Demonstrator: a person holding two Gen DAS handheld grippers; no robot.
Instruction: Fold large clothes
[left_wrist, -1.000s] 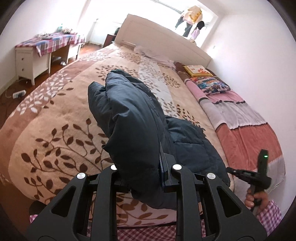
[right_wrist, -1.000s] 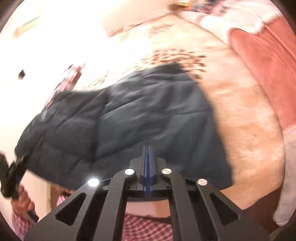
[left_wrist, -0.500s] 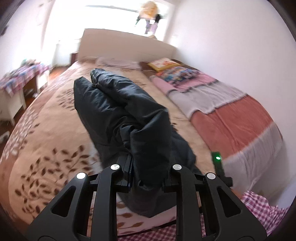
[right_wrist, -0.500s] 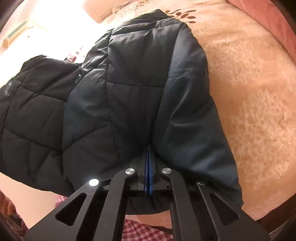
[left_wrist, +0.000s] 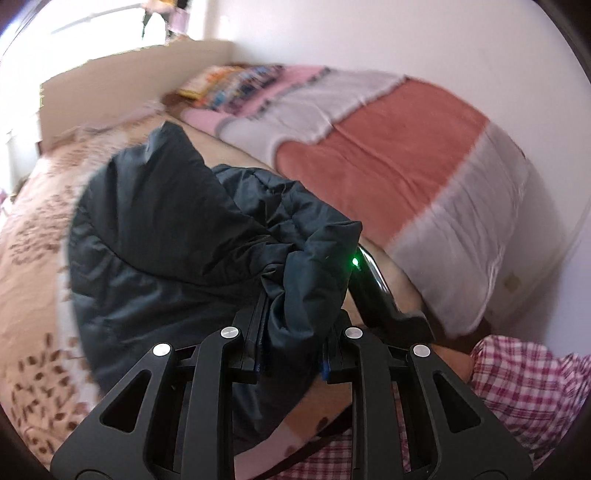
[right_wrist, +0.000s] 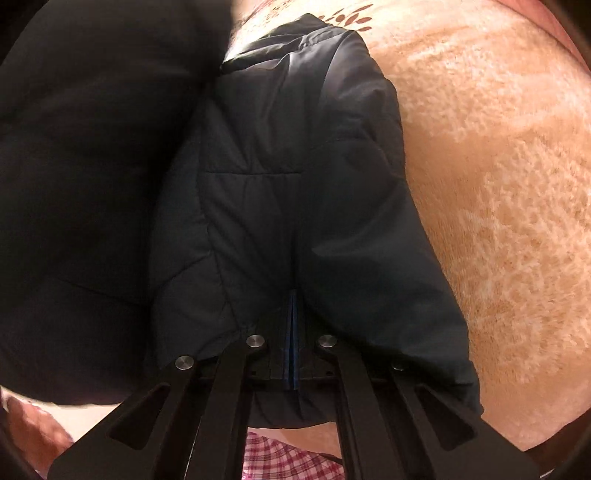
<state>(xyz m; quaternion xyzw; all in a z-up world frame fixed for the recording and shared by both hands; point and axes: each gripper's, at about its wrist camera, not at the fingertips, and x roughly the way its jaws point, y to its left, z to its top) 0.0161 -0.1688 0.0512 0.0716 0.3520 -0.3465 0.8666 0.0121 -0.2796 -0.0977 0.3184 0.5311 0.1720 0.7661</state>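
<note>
A dark navy quilted jacket (left_wrist: 166, 229) lies bunched on the beige leaf-patterned bedspread (left_wrist: 33, 236). My left gripper (left_wrist: 295, 321) is shut on a thick bunch of its fabric, which bulges up between the fingers. The black body of the right gripper (left_wrist: 373, 291), with a green light, sits just beyond that bunch. In the right wrist view the jacket (right_wrist: 295, 166) fills the middle and left. My right gripper (right_wrist: 293, 310) has its pads pressed together, with a thin crease of jacket fabric pinched at the tips. The left gripper is hidden in that view.
A red and white striped blanket (left_wrist: 388, 155) covers the bed's right side by the white wall. The headboard (left_wrist: 129, 85) and colourful pillows (left_wrist: 229, 85) lie far back. A red-checked sleeve (left_wrist: 528, 380) is at lower right. Bare bedspread (right_wrist: 498, 166) lies right of the jacket.
My left gripper has swung to the right and rolled, carrying its bunch of jacket over toward the right gripper. The right gripper has sunk toward the bed, and the jacket now fills its view.
</note>
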